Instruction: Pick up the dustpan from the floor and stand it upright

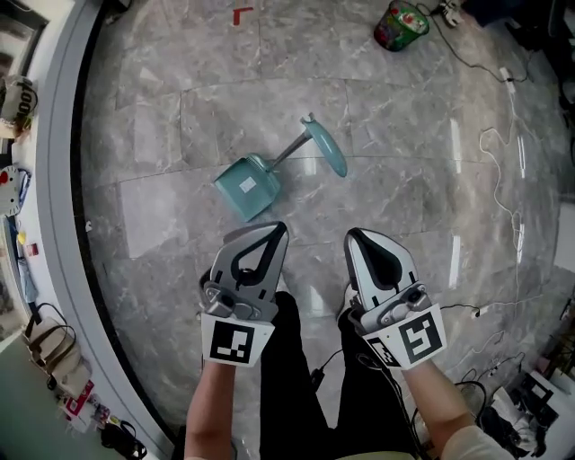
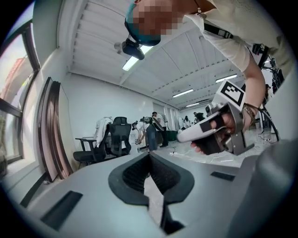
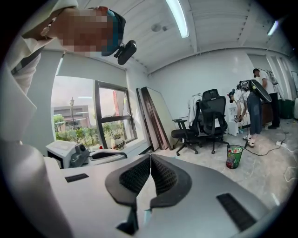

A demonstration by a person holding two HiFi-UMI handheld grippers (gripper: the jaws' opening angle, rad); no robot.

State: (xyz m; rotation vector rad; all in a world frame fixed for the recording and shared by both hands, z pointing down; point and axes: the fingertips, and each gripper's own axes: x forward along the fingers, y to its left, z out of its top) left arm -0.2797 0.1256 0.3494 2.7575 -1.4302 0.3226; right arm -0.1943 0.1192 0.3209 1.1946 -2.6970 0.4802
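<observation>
On the floor (image 1: 404, 180), the dustpan (image 1: 248, 186) lies, seemingly flat, apart from the fingers (image 1: 277, 252).

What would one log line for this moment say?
dustpan: lying on floor, untouched | left gripper: shut, empty | right gripper: shut, empty

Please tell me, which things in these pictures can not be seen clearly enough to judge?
1. Dustpan: shows only in the head view; its white label is too small to read, and the side against the floor is hidden.
2. Green bin: contents too small to tell, in head and right gripper views.
3. Person's feet: head view, mostly covered by the left gripper and right gripper.
</observation>
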